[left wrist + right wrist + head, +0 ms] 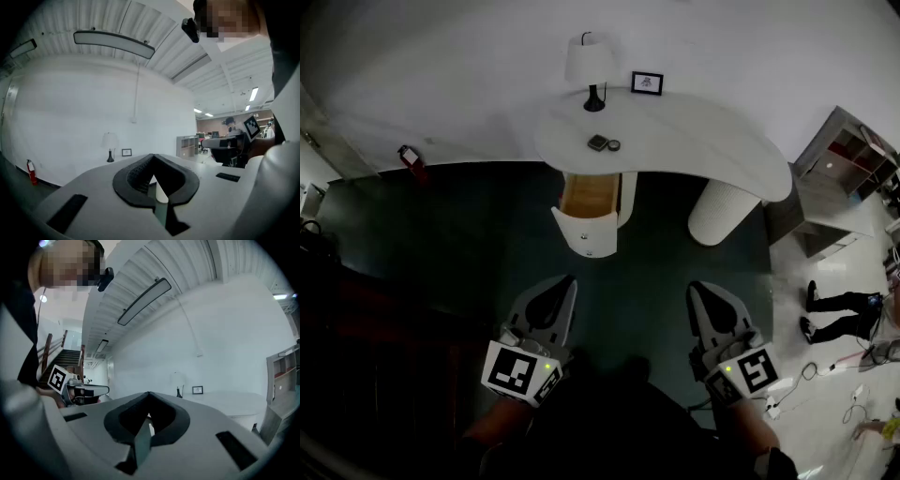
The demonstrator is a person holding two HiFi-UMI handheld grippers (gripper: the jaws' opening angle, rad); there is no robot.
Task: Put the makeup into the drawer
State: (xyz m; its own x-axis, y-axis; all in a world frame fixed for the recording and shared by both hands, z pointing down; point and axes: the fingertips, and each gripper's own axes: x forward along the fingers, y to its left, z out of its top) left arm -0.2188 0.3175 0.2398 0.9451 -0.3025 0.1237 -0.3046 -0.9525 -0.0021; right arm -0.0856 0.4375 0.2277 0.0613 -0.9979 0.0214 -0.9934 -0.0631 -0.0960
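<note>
The left tongs (pixel 566 281) and right tongs (pixel 697 287) are both pressed together and empty, well short of the white surface (pixel 703 141). Beyond them the drawer (pixel 589 199) stands pulled out under the surface's front edge. The makeup, a dark square compact (pixel 598 142) with a small round pot (pixel 614 145) beside it, lies just above the drawer near that edge, and a lamp (pixel 592 70) stands by the back edge. Both pieces look low and flat, so tongs spread too late or coming in too shallow could likely skid one off the front edge, missing the drawer.
</note>
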